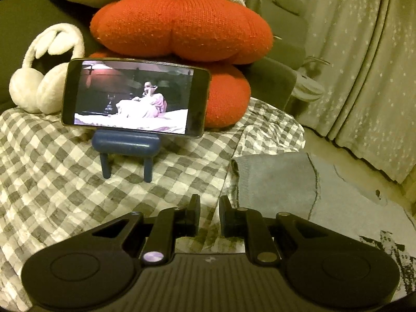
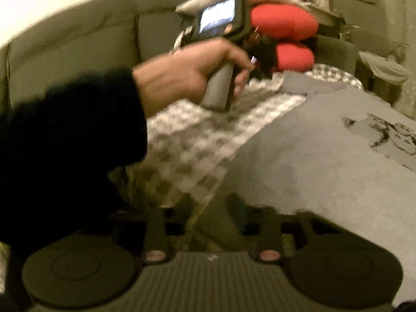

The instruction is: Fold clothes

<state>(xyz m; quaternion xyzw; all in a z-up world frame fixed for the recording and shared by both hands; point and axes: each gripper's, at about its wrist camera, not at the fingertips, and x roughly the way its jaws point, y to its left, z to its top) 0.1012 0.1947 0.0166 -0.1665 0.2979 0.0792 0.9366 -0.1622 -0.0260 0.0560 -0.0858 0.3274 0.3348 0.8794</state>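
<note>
Grey garment (image 1: 280,179) partly cut off; left tool (image 1: 210,209) apart, right tool (image 2: 208,223) too blurred to tell.

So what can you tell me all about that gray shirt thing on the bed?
The gray garment looks like soft knit cloth. It lies spread mostly flat on the checkered blanket, with a stitched seam and a black printed picture toward one end. No gripper holds it; the left gripper hovers open beside its edge.
</note>
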